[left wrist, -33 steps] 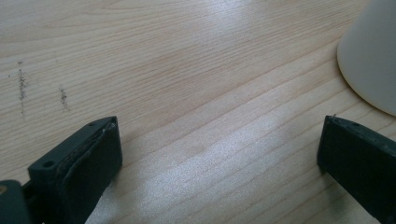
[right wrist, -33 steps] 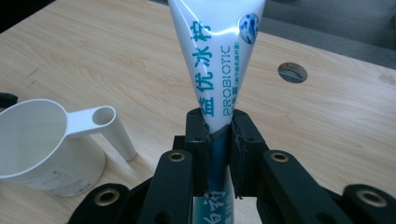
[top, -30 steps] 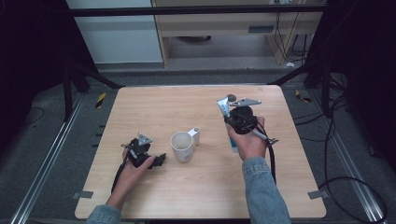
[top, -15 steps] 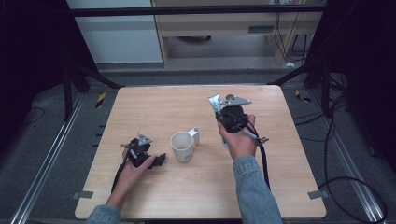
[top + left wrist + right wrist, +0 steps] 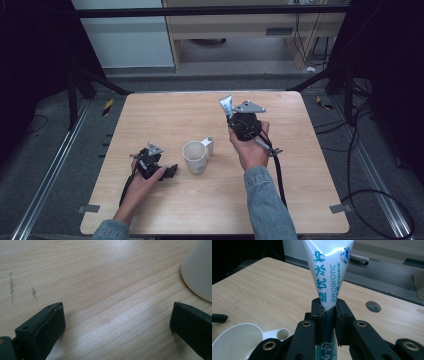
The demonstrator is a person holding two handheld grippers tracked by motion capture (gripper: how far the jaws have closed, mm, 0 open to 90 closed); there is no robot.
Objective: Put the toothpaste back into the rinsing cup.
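My right gripper (image 5: 329,312) is clenched on a white toothpaste tube (image 5: 327,272) with blue "PROBIOTIC" lettering. The jaws pinch it partway down its length, so the flat crimped end stands up past the jaws; the other end is hidden below them, and I can't tell which way the cap points. From the high view I hold that gripper (image 5: 235,117) raised above the wooden table (image 5: 165,115), just beyond and to the right of the white cup (image 5: 194,156). Gripping the narrow part probably keeps the tube from slipping and lets me steer it.

My left gripper (image 5: 117,322) is released, jaws spread wide and resting low on the table with nothing between them. The cup's wall (image 5: 197,270) sits near one jaw, not touching. I judge I've parked it there, ready to steady the cup.
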